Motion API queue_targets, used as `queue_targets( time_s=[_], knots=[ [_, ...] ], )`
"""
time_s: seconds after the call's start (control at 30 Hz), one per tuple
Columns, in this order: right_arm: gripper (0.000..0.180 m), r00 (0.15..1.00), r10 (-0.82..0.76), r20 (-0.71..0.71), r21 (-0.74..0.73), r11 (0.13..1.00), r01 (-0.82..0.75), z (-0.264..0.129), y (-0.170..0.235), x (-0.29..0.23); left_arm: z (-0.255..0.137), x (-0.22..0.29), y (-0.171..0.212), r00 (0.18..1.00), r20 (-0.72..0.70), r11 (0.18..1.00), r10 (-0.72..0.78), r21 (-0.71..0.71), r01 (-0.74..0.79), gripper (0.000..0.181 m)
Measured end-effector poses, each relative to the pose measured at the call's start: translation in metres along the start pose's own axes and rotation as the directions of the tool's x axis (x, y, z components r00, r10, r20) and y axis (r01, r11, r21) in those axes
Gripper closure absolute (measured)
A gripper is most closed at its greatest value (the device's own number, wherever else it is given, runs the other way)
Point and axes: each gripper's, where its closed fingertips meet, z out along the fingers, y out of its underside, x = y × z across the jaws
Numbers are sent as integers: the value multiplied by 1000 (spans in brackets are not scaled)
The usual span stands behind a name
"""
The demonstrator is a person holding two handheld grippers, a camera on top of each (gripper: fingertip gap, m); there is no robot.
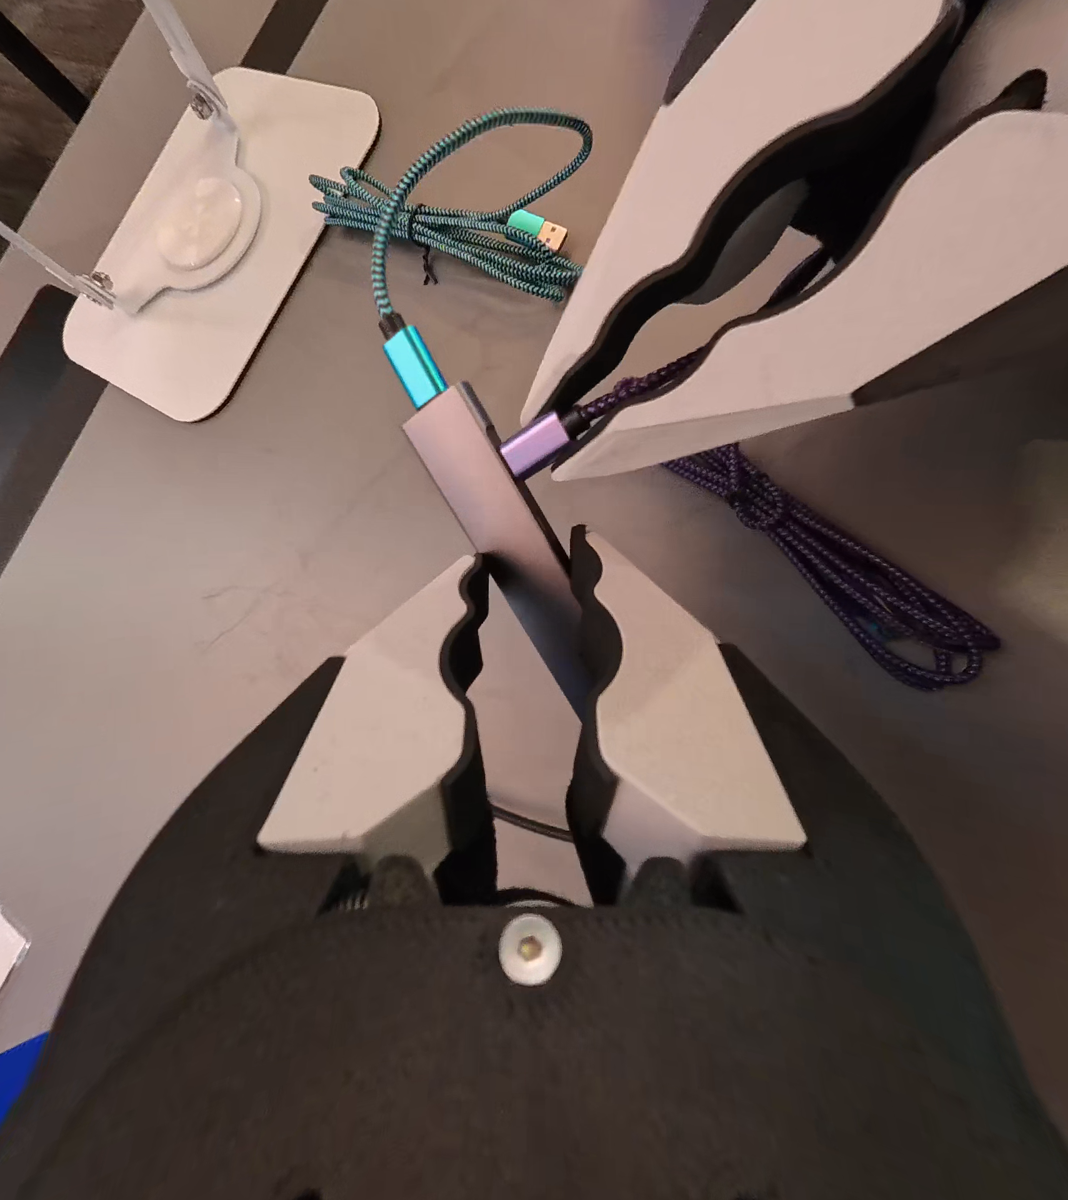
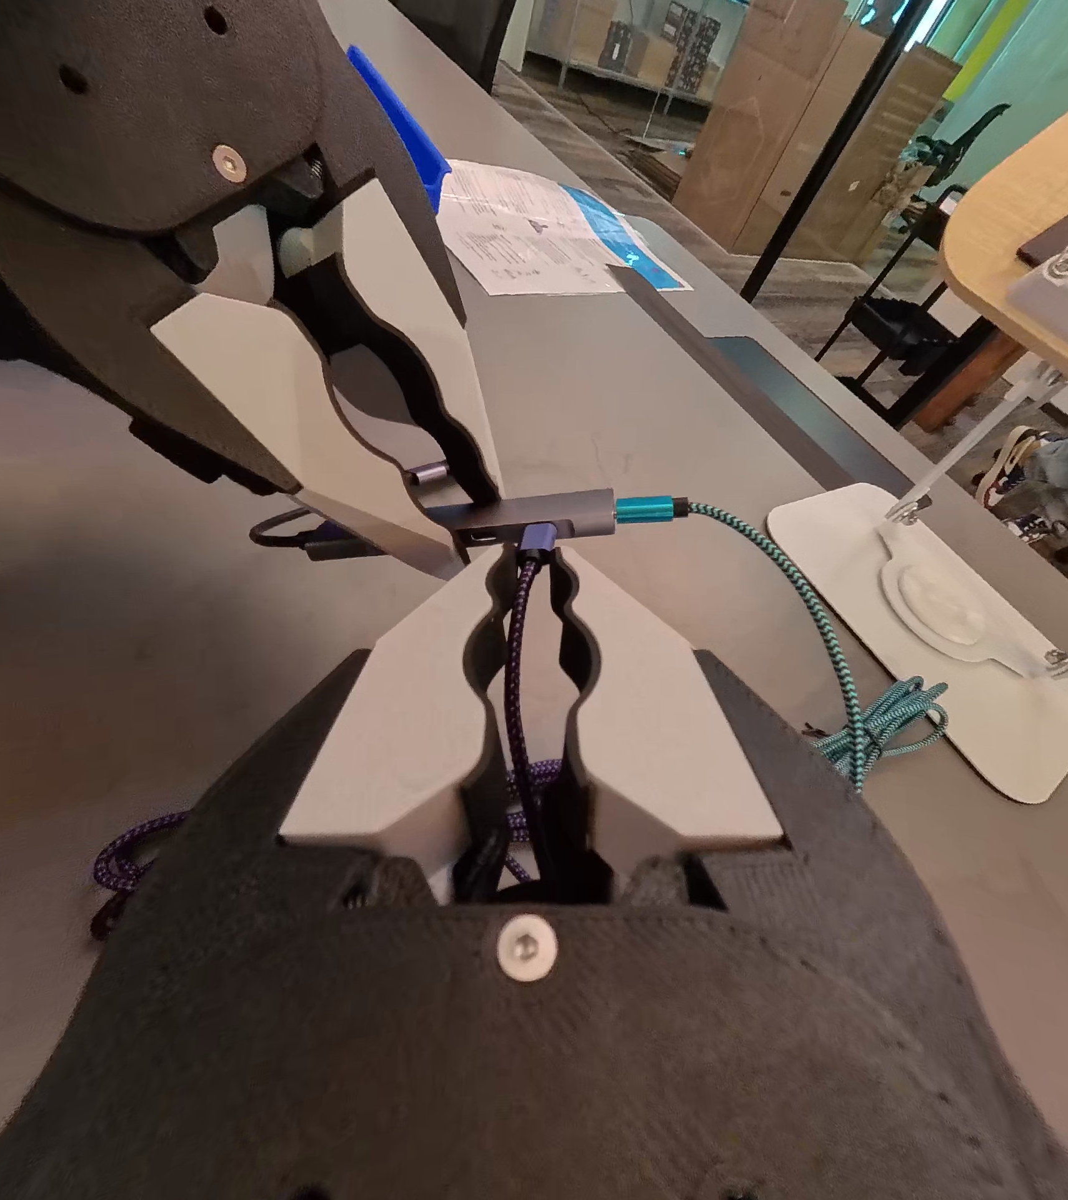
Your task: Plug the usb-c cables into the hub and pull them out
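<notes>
Right wrist view: right gripper [image 2: 528, 571] clamped on purple cable [image 2: 517, 656] just behind its plug [image 2: 541, 536], seated in hub [image 2: 537, 510] directly ahead
Left gripper [image 1: 528, 552] pinches the hub's near end; hub judged light, rigid, slick; braid limp, so grip the plug shell

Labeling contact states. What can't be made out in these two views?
- Purple plug: seating depth in the hub; right wrist view, right gripper fingertips crowd it.
- Hub's rear end: both views, left gripper covers it.
- Purple cable far end: left wrist view, behind the right gripper.
</notes>
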Motion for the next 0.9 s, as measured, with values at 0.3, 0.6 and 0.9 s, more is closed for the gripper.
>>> queue_targets(
  time_s=[0.3,0.6,0.9],
  knots=[
    [172,1000,-4,14,67,998,3,0,-7,-1,-9,-4,-4,981,-96,982,-167,67,174,157],
    [149,987,128,96,143,980,-141,-5,-14,0,-18,-11,0,967,-106,958,-233,146,247,158],
    [144,676,581,454,102,719,-687,-9,-17,2,-24,-5,-7,981,162,977,107,164,-134,159]
  ],
)
